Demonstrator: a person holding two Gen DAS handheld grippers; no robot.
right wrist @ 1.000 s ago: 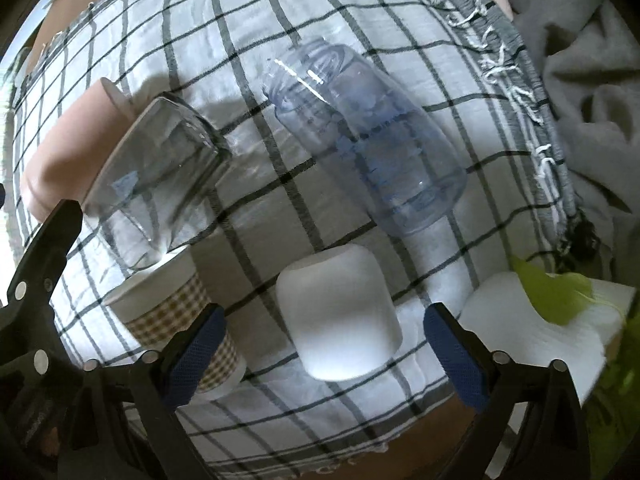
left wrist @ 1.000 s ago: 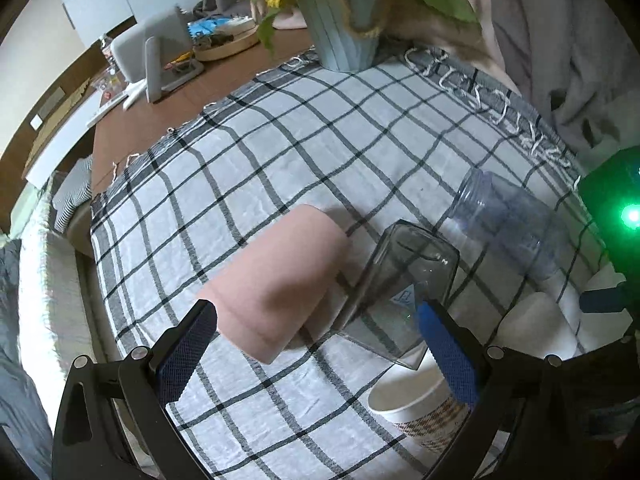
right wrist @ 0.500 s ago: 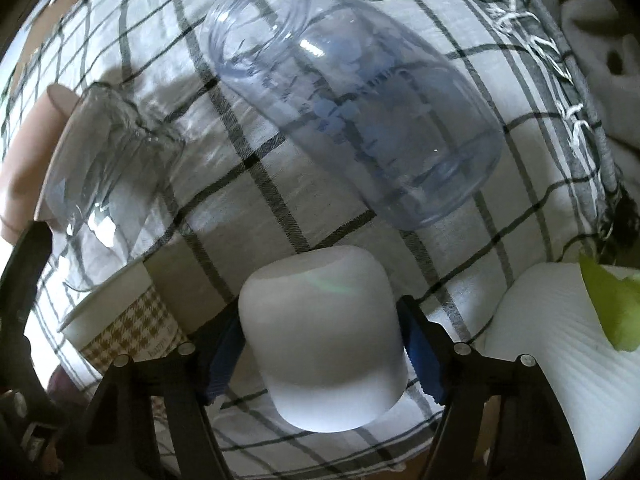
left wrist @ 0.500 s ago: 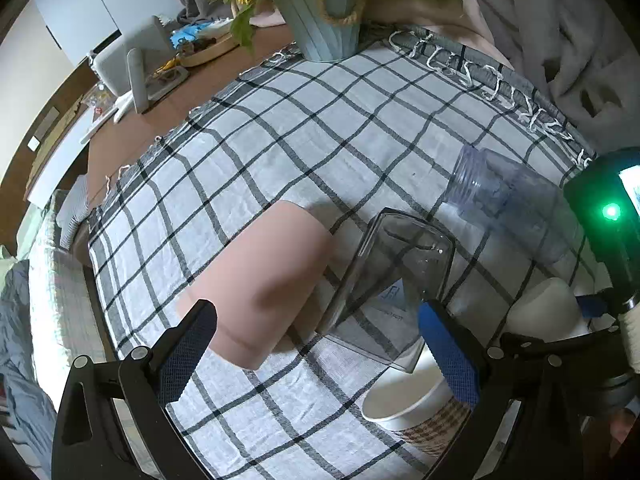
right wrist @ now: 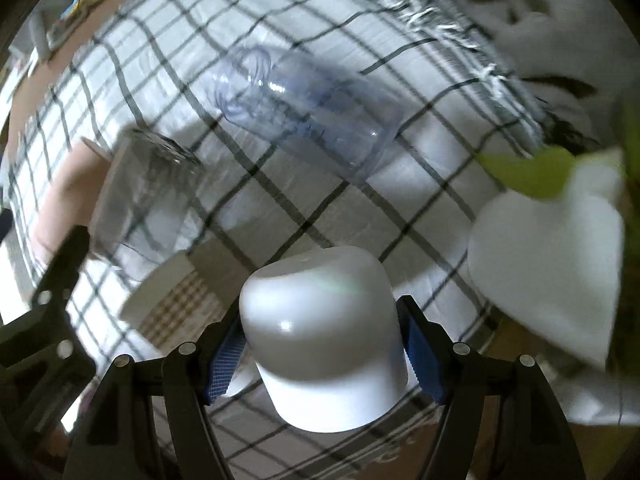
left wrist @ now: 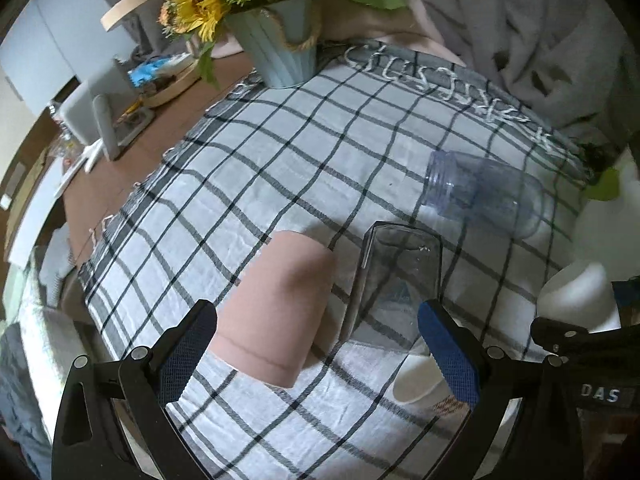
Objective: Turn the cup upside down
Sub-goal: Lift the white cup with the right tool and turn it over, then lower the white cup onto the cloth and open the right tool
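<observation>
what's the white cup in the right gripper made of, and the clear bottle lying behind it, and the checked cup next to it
White cup: likely glazed ceramic or glossy plastic; opaque, smooth, with a small bright highlight. The right gripper is shut on it.
Clear bottle: probably plastic; see-through with a bluish tint and a threaded neck.
Checked cup: looks like paper; matte white rim, printed brown check.

Right tool (right wrist: 322,356) now closed on white cup (right wrist: 320,336), lifted off cloth

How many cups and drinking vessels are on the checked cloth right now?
5: white cup in the right gripper; pink cup, clear glass and clear plastic bottle on their sides; paper cup upright behind the left gripper fingers.
</observation>
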